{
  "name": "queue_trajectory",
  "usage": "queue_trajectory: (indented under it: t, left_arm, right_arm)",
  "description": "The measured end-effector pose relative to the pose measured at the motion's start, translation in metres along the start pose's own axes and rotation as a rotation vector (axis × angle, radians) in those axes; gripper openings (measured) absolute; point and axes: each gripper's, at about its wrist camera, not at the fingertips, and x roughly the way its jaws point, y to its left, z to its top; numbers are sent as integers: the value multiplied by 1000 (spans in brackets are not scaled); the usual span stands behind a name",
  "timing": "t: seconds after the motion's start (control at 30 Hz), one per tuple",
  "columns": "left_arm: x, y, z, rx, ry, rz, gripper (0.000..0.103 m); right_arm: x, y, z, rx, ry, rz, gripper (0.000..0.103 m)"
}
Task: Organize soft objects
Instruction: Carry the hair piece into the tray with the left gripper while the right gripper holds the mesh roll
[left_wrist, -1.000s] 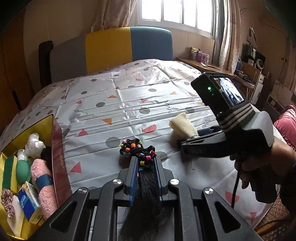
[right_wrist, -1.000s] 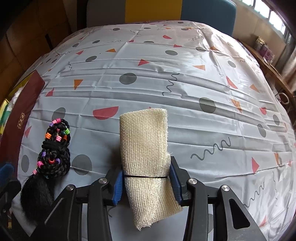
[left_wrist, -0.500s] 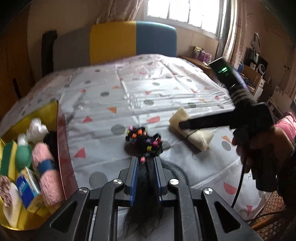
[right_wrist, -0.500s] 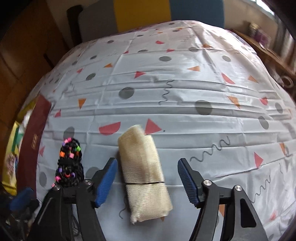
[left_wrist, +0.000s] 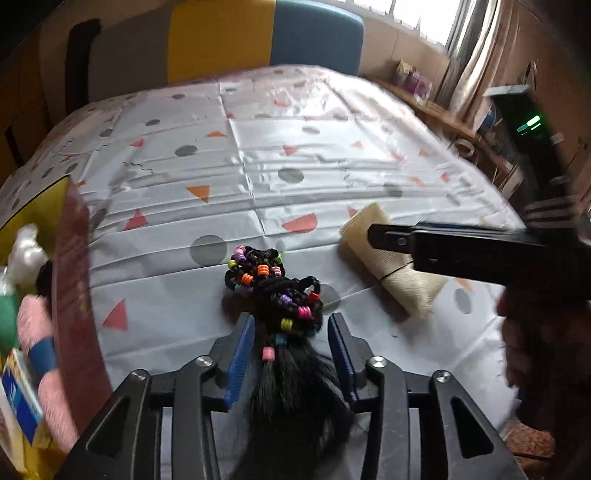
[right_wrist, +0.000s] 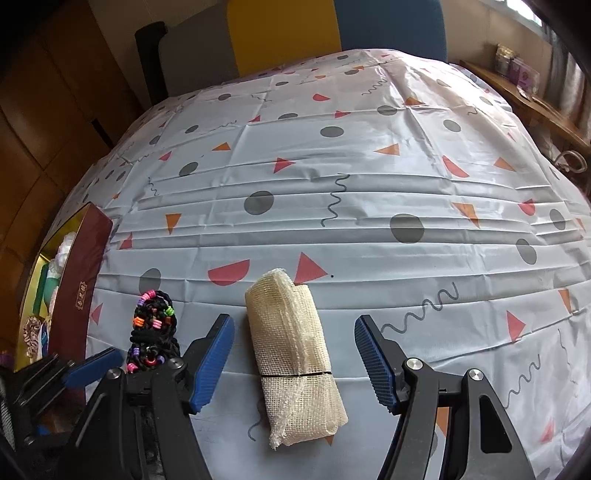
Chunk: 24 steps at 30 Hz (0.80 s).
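Straddling the gauze roll (right_wrist: 295, 354) lengthwise, your right gripper (right_wrist: 293, 363) gapes wide, empty (left gripper (left_wrist: 291, 354) is opening around the beaded braid (left_wrist: 275, 286)).

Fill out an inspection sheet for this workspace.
Surface: patterned sheet, creased.
Job's things: beaded hair piece and mesh roll lie on the sheet; box at left holds soft items.
Clutter: nothing seen.
Grippers: left hand-held gripper opening, hair between its jaws; right hand-held gripper open, straddling the roll without touching.
Cables: nothing seen.
Surroundings: yellow and blue headboard, window, wooden shelf.
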Motion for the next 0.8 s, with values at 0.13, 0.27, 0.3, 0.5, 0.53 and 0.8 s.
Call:
queue_trajectory:
  t: [0.13, 0.27, 0.3, 0.5, 0.53, 0.8]
  left_arm:
    - [17, 4, -1, -4, 35, 13, 35]
    - [12, 7, -8, -1, 7, 0, 28]
    - [7, 8, -11, -4, -2, 1, 28]
    - [-43, 11, -23, 13, -104, 11, 28]
    - [-52, 12, -24, 18, -124, 18, 28]
    - [-99, 33, -29, -13, -209, 86, 28]
  right_arm:
    - [8, 5, -2, -41, 25, -27, 62]
    - [16, 17, -6, -129, 44, -65, 38]
    - [15, 18, -7, -138, 39, -68, 38]
    - [17, 17, -8, -136, 42, -69, 39]
    - [17, 17, -8, -137, 42, -71, 39]
    - [18, 22, -12, -169, 28, -90, 40]
